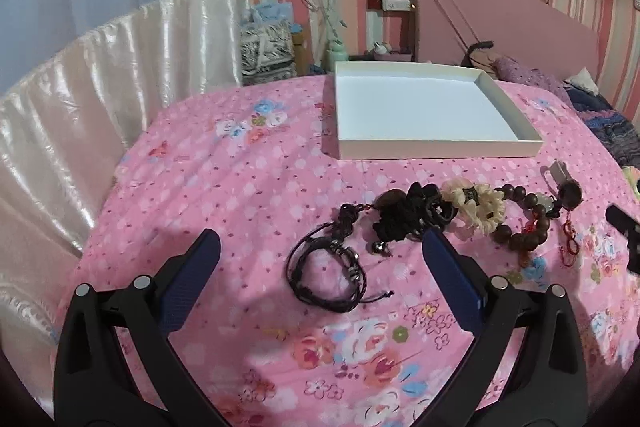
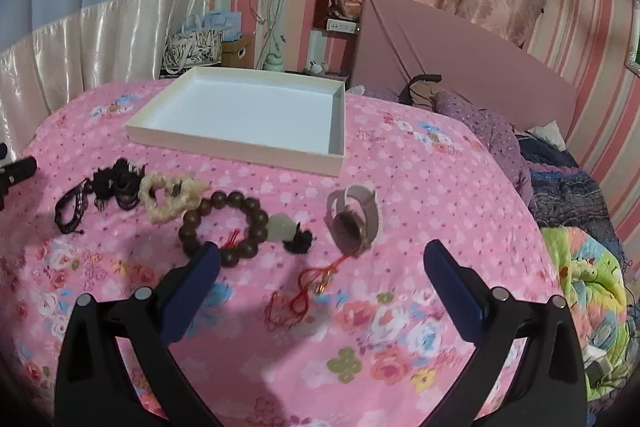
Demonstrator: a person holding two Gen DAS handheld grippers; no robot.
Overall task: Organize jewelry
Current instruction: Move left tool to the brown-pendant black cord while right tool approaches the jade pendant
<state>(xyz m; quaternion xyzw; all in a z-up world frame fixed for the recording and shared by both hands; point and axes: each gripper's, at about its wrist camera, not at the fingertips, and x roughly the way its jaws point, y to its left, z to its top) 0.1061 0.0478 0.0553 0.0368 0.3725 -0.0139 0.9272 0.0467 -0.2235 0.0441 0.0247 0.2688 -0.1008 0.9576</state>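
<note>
- Pre-grasp step: left gripper and right gripper both spread, empty.
- Jewelry row on bedspread; black cord bracelet between left fingers.
- White tray at 12 o'clock, nothing inside.
- Next, probably: descend, pinch bracelet.

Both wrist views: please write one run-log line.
left gripper open | right gripper open | white tray empty | jewelry on bedspread

**Hidden and unclear parts**

In the left wrist view, the right jaw covers the lower edge of the black scrunchie. The watch is small and partly behind the wooden bead bracelet. The frame edge cuts off a black gripper part.
</note>
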